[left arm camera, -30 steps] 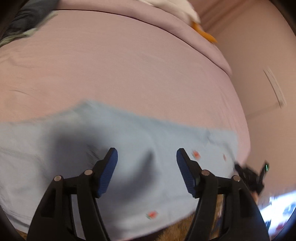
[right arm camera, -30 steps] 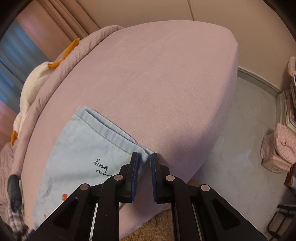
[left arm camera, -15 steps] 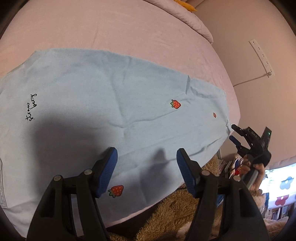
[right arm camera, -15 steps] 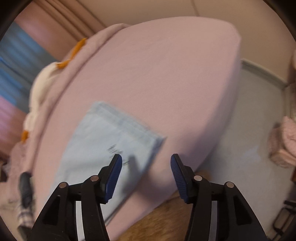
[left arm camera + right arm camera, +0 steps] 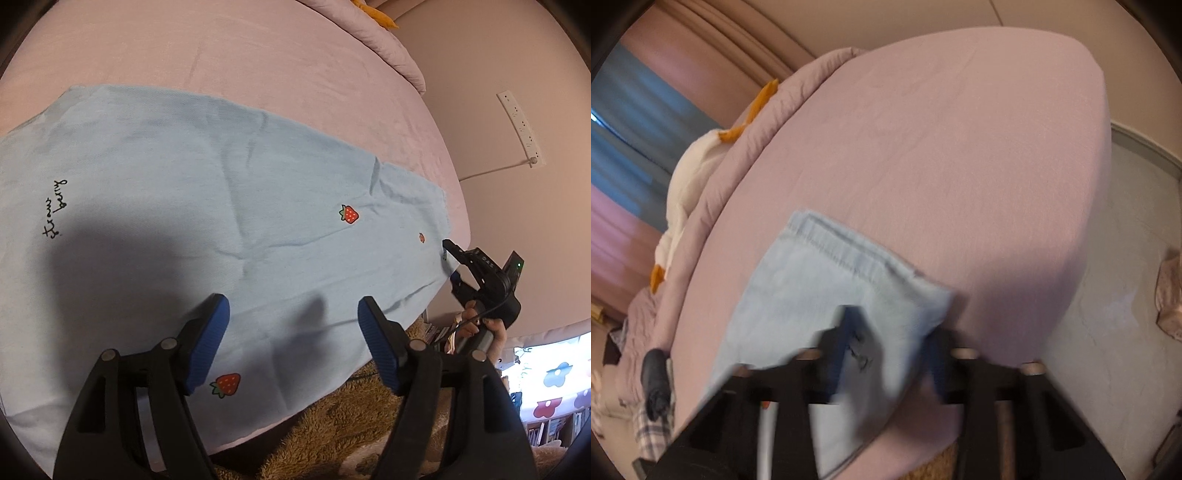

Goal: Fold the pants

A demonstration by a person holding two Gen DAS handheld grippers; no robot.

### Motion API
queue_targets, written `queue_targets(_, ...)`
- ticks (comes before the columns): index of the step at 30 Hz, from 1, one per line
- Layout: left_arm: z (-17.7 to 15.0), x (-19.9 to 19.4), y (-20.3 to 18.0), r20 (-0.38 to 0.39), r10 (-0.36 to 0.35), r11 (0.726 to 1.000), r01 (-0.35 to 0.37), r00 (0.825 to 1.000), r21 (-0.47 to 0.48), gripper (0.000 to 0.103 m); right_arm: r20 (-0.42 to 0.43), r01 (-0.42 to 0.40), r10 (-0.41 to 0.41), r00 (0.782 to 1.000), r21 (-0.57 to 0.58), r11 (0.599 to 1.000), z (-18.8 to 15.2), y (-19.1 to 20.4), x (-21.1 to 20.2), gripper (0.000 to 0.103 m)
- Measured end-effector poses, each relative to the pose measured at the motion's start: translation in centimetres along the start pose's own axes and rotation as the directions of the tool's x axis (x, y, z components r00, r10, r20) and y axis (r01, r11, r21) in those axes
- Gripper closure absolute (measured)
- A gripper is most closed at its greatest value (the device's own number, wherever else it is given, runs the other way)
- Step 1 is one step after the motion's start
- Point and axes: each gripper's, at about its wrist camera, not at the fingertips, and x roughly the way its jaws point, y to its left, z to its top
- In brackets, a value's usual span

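Light blue pants (image 5: 184, 206) with strawberry prints lie flat along the near edge of a pink bed (image 5: 258, 59). My left gripper (image 5: 293, 325) hovers open over their near edge, nothing between its blue pads. In the left wrist view, a hand holds my right gripper (image 5: 452, 264) open at the pants' right end. The right wrist view is blurred: the right gripper (image 5: 890, 343) stands open above the stitched end of the pants (image 5: 827, 288), whose corner lies loose between the fingers.
A brown shaggy rug (image 5: 351, 424) lies below the bed edge. A white and orange plush toy (image 5: 683, 192) rests by the pink duvet. A power strip (image 5: 521, 133) hangs on the wall. Grey floor (image 5: 1126, 295) lies beyond the bed's foot.
My right gripper opened and let go of the pants corner, then shifted over the pants' end. The left gripper drew back from the cloth and stayed open.
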Motion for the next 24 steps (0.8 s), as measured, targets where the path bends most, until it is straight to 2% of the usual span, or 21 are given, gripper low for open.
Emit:
queue_targets(1, -0.1, -0.1, 0.0, 0.003, 0.006, 1.000, -0.006, 1.000, 0.008, 0.030, -0.001, -0.017, 0.017, 1.000, 0.015, 1.000, -0.1, -0.1, 0.1, 0.090)
queue_targets(3, -0.3, -0.2, -0.3, 0.007, 0.022, 0.999, -0.022, 1.000, 0.025, 0.031, 0.001, -0.031, 0.031, 1.000, 0.044, 0.999, 0.0, 0.1, 0.0, 0.091)
queue_targets(5, -0.1, -0.1, -0.7, 0.008, 0.032, 0.999, -0.032, 0.999, 0.031, 0.032, 0.020, -0.049, 0.049, 0.999, 0.013, 0.999, 0.1, 1.0, -1.0, 0.092)
queue_targets(9, 0.2, -0.7, -0.6, -0.007, 0.034, 0.999, -0.034, 0.999, 0.006, 0.032, 0.071, -0.144, 0.152, 0.986, -0.110, 0.984, 0.1, 5.2, -4.9, 0.092)
queue_targets(11, 0.3, -1.2, -1.1, 0.015, 0.039, 0.999, -0.039, 0.999, 0.020, 0.032, 0.060, -0.227, 0.242, 0.969, -0.192, 0.955, -0.6, 8.1, -6.9, 0.092)
queue_targets(13, 0.4, -2.1, -1.3, 0.039, 0.032, 0.999, -0.033, 0.999, 0.021, 0.032, 0.036, -0.268, 0.288, 0.957, -0.265, 0.926, -1.6, 10.6, -8.1, 0.092)
queue_targets(16, 0.5, -3.2, -1.3, 0.070, 0.013, 1.000, -0.015, 0.997, 0.022, 0.030, -0.053, -0.333, 0.340, 0.939, -0.385, 0.861, -4.7, 15.0, -8.5, 0.092)
queue_targets(20, 0.7, -4.2, -0.3, 0.106, 0.035, 0.999, -0.036, 0.994, 0.008, 0.030, -0.224, -0.408, 0.341, 0.913, -0.474, 0.780, -9.7, 19.1, -6.3, 0.092)
queue_targets(22, 0.8, -4.2, 0.1, 0.106, 0.023, 1.000, -0.022, 0.994, -0.012, 0.031, -0.289, -0.410, 0.300, 0.909, -0.501, 0.762, -11.6, 20.4, -4.2, 0.092)
queue_targets(24, 0.9, -4.0, 0.6, 0.110, -0.005, 0.999, 0.009, 0.994, -0.032, 0.031, -0.365, -0.421, 0.257, 0.895, -0.496, 0.759, -14.0, 20.8, -1.9, 0.092)
